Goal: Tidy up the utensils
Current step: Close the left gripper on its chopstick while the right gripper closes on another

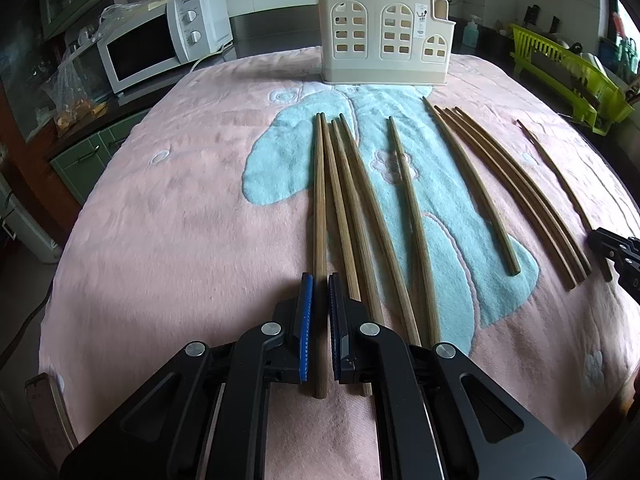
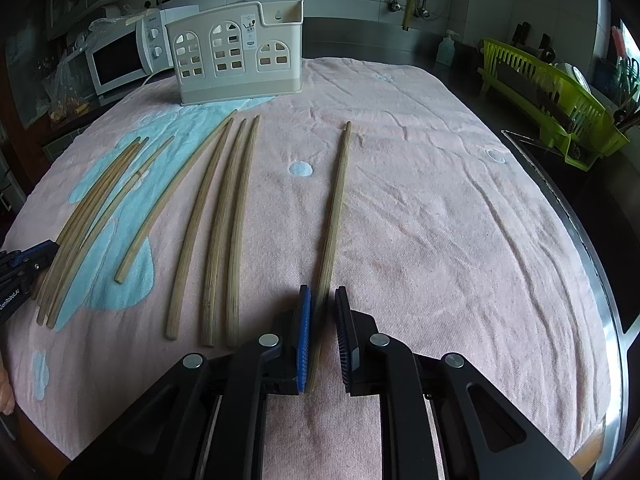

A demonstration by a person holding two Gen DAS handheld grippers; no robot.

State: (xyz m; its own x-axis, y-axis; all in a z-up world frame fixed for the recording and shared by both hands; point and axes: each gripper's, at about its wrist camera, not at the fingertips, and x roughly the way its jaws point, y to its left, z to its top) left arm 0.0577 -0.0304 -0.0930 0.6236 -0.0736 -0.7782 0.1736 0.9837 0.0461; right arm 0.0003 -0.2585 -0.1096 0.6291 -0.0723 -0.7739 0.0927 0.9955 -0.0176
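Several wooden chopsticks lie side by side on a pink and blue towel (image 1: 180,200). A cream utensil holder (image 1: 380,36) with window cut-outs stands at the far edge; it also shows in the right wrist view (image 2: 236,52). My left gripper (image 1: 321,280) is low over the towel, its jaws closed around the near end of the leftmost chopstick (image 1: 319,184). My right gripper (image 2: 322,292) straddles the near end of the rightmost chopstick (image 2: 338,200); a small gap shows on its right side.
A white microwave (image 1: 160,40) stands back left. A green dish rack (image 2: 552,96) sits at the right on a dark counter. A soap bottle (image 1: 471,32) stands behind the holder. The towel (image 2: 440,220) covers the table to its edges.
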